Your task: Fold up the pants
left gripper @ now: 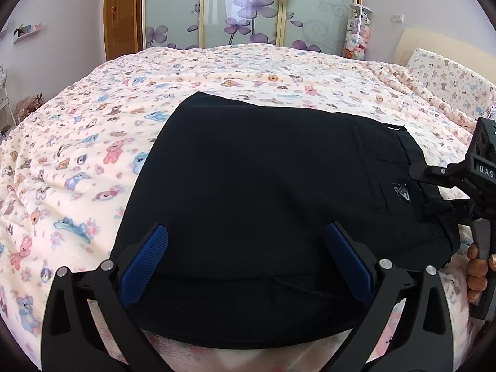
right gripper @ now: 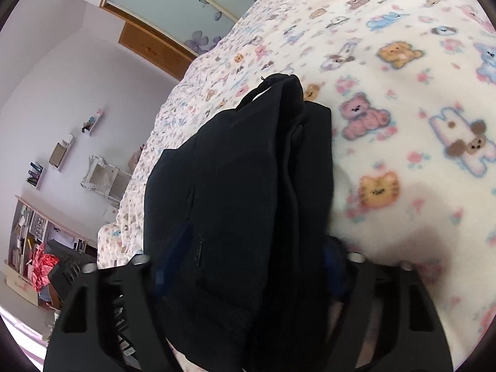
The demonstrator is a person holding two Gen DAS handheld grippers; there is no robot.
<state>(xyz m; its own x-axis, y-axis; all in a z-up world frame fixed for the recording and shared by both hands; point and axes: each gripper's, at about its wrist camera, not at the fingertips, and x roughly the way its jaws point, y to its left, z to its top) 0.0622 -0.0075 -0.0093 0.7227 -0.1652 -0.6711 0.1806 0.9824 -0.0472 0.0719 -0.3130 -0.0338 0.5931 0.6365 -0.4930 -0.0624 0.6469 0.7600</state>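
Your left gripper (left gripper: 245,263) hovers wide open over the near edge of the folded black pants (left gripper: 263,192) on the teddy-bear blanket (left gripper: 93,142), while your right gripper (right gripper: 248,266) pinches the waistband end at right, likely steadying the bundle for another fold.

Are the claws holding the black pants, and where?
The right claw holds the black pants at the waistband end. The left claw is open around the other end, gripping nothing.
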